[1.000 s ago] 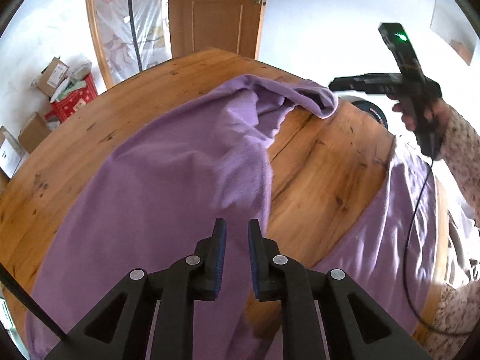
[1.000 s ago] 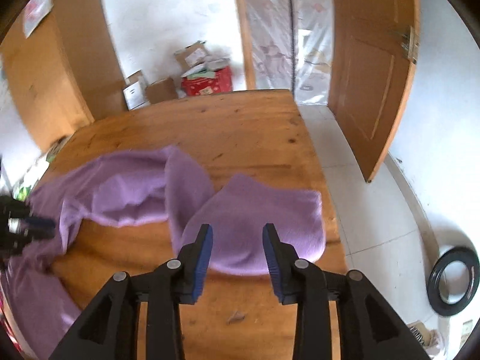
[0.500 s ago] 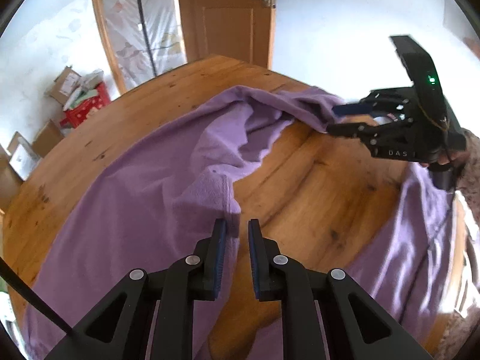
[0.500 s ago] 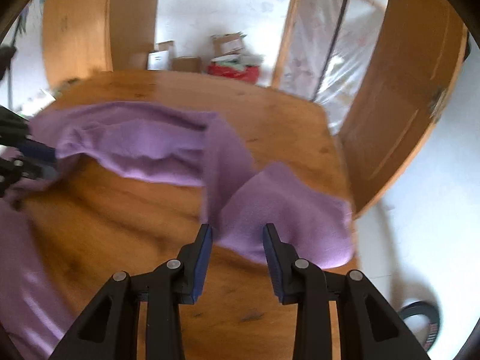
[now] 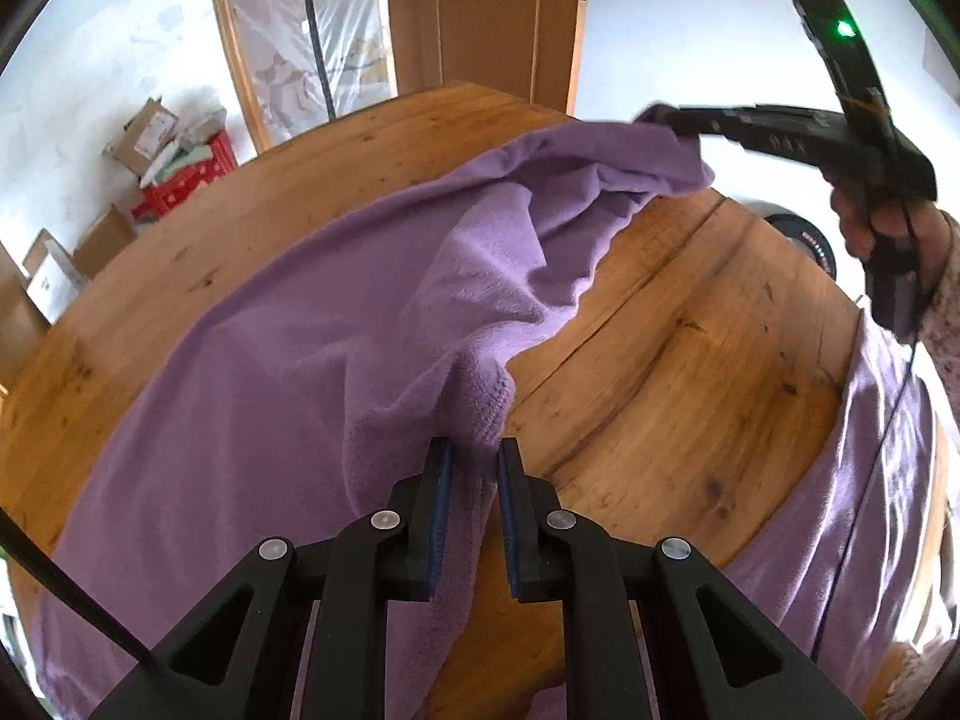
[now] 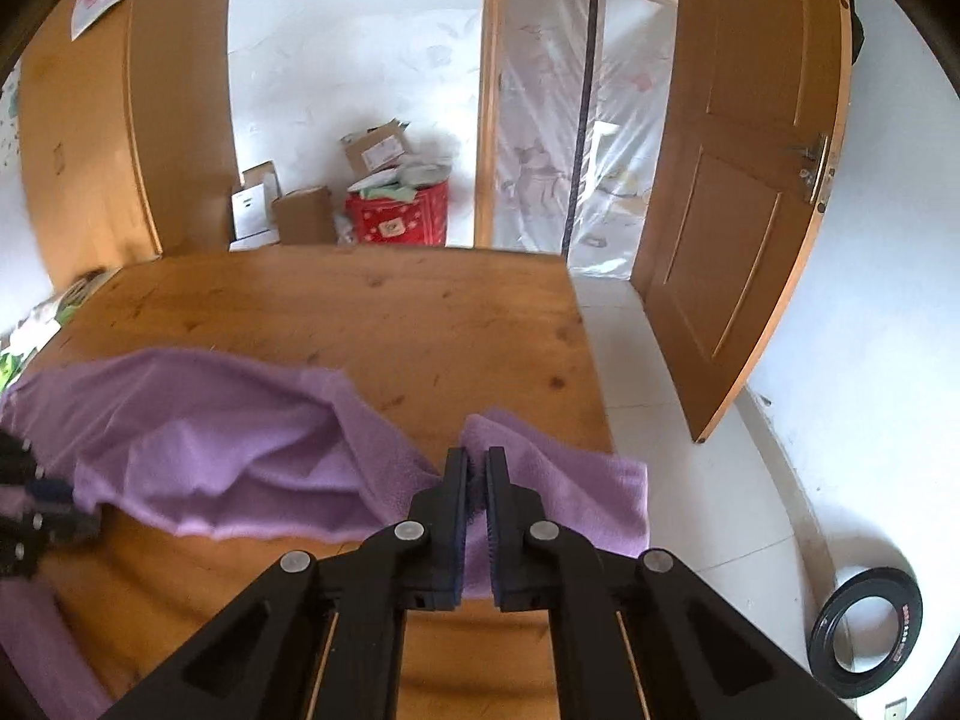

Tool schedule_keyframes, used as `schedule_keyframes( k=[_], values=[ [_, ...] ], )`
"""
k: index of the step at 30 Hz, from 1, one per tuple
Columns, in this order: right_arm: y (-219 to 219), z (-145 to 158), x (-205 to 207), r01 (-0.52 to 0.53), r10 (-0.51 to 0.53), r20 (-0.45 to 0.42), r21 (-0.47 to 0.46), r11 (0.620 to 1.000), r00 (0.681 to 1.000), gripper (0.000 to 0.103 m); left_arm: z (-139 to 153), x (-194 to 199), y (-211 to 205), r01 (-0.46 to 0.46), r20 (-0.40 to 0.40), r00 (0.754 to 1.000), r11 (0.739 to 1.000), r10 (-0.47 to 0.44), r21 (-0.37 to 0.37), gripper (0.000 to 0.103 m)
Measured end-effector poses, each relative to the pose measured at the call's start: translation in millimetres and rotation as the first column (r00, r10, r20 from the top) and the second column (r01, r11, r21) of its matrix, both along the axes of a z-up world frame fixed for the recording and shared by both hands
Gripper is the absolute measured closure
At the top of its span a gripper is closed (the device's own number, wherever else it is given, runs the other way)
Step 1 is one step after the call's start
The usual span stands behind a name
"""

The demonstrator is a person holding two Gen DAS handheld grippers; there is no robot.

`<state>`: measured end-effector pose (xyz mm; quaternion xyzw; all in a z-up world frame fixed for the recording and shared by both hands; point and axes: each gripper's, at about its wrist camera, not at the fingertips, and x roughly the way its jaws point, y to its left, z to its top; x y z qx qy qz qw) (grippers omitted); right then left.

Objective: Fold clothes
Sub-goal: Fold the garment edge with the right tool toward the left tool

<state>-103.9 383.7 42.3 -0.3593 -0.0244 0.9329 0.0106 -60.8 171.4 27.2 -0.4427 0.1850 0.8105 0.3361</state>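
Note:
A purple fleece garment (image 5: 336, 330) lies spread over the round-looking wooden table (image 5: 690, 360). My left gripper (image 5: 474, 462) is shut on a bunched fold of it near a ribbed edge, and cloth runs between the pads. In the right wrist view my right gripper (image 6: 477, 462) has its jaws closing on the garment's (image 6: 228, 450) far end near the table (image 6: 360, 312) edge, with the pads pressing purple cloth. From the left wrist view the right gripper (image 5: 666, 117) holds that end raised off the table. The left gripper (image 6: 24, 504) shows at the left edge.
A person's hand (image 5: 870, 210) holds the right gripper. On the floor behind the table are cardboard boxes and a red crate (image 6: 396, 216). A wooden door (image 6: 750, 180) stands open at the right. A black ring (image 6: 864, 624) lies on the floor.
The right gripper moved onto the garment's far end and shut on it, lifting it. The cloth has drawn into a ridge that bunches at the left gripper's tips.

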Motion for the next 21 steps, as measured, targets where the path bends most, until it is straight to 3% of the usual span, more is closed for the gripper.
schedule_keyframes(
  k=[5, 14, 16, 21],
  values=[
    [7.2, 7.6, -30.4, 0.077, -0.077, -0.007, 0.09, 0.993, 0.997, 0.097, -4.2, -2.2, -1.1, 0.007, 0.022, 1.0, 1.0, -0.007, 0.017, 0.088],
    [36.8, -11.4, -103.8, 0.157, -0.166, 0.077, 0.114, 0.981, 0.983, 0.096, -8.4, -5.0, -6.0, 0.008, 0.052, 0.999, 0.999, -0.01, 0.047, 0.088],
    [49.0, -11.6, -102.7, 0.205, -0.209, 0.053, 0.084, 0.975, 0.976, 0.095, -8.7, -5.9, -8.7, 0.006, 0.058, 0.998, 0.999, -0.009, 0.053, 0.088],
    [92.2, -5.0, -84.6, 0.298, -0.295, 0.043, -0.104, 0.949, 0.955, 0.085, -9.2, -5.8, -11.5, 0.008, 0.066, 0.998, 0.998, -0.013, 0.066, 0.088]
  ],
)
